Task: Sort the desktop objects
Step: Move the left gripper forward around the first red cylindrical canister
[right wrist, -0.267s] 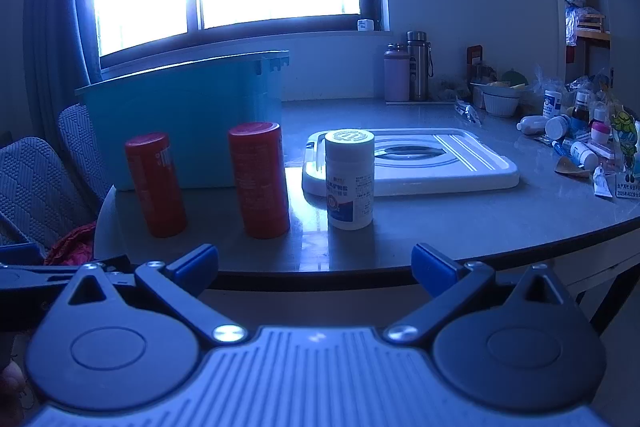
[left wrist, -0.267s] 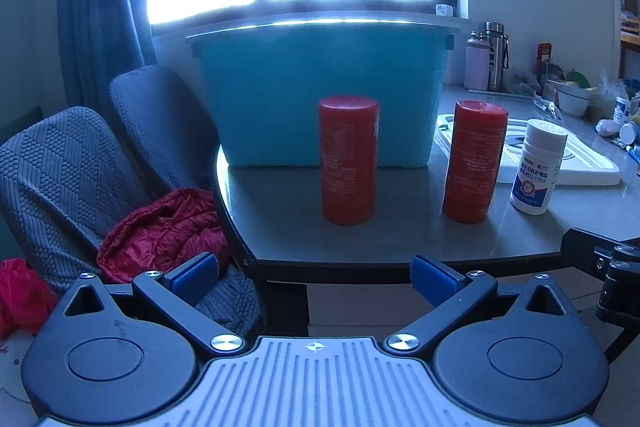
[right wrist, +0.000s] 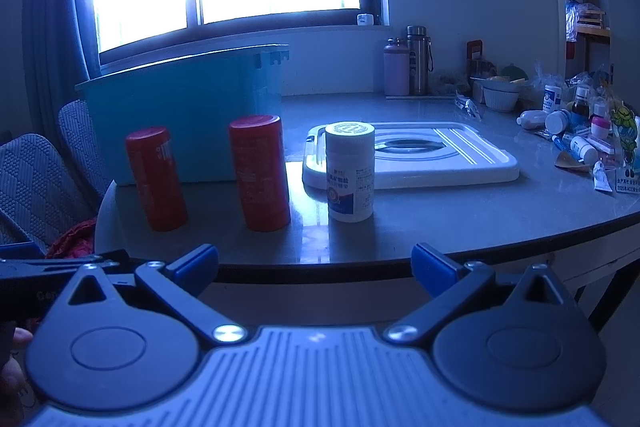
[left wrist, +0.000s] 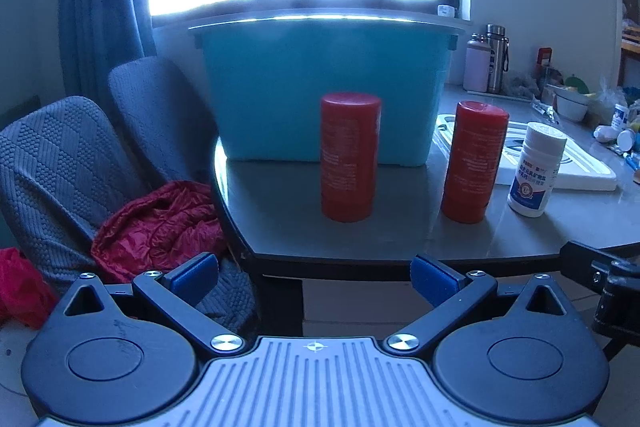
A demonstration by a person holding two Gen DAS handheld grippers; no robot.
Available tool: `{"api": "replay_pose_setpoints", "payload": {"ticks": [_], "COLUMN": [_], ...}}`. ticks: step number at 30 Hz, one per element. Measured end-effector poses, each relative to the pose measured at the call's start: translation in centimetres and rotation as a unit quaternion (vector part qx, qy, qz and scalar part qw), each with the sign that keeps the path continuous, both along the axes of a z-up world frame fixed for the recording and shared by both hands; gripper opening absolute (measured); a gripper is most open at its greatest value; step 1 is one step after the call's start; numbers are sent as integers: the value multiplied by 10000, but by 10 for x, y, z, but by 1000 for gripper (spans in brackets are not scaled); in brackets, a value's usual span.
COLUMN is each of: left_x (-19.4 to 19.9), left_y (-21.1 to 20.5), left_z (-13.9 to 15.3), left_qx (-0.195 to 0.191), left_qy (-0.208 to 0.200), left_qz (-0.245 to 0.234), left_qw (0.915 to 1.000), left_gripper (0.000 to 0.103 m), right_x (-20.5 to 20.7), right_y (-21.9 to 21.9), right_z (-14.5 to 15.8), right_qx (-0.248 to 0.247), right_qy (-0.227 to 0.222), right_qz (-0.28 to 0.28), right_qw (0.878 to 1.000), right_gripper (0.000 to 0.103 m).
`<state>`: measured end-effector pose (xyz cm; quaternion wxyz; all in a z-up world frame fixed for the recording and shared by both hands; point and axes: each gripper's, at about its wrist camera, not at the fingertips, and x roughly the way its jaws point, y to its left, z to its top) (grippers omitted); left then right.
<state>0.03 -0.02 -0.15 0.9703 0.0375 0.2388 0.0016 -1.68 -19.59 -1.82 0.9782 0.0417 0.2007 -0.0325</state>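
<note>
The left tool (left wrist: 315,273) stands with its blue-padded fingers spread wide and nothing between them, held short of the near edge of the grey tabletop (left wrist: 400,231). The right tool (right wrist: 315,263) is likewise wide open and empty, also short of that edge.

On the tabletop three containers stand upright in a row near the front edge, each apart from the next: a tall red plastic cylinder (left wrist: 350,155) on the left, a second red plastic cylinder (left wrist: 474,161) beside it, and a white plastic pill bottle with a blue-and-red label (left wrist: 536,169) on the right. Just behind the two cylinders sits a large teal plastic storage bin (left wrist: 320,87). A flat white plastic bin lid (right wrist: 440,157) lies behind the pill bottle.

A cluster of small bottles and packets (right wrist: 580,131) lies far to the right. Off the tabletop's left side, grey quilted chairs (left wrist: 60,171) carry a crumpled red garment (left wrist: 160,227).
</note>
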Motion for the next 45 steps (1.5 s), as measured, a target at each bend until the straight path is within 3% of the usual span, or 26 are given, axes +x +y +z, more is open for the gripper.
{"api": "replay_pose_setpoints", "payload": {"ticks": [6,14,45], "left_x": [1,6,60], "left_y": [-1,-9,-7], "left_z": [-1,4,-14], "left_qx": [-47,-58,-143], "left_qy": [-19,-87,-455], "left_qz": [-54,-151,-155], "left_qw": [10000,9998,9987], "left_gripper": [103,103,102], "right_x": [-3,-4,4], "right_y": [-4,-9,-13], "right_z": [1,4,-6], "right_qx": [102,-113,-339], "right_qy": [-119,-193,-228], "right_qz": [-43,-81,-183], "right_qw": [9999,9997,9990], "right_gripper": [103,103,103]}}
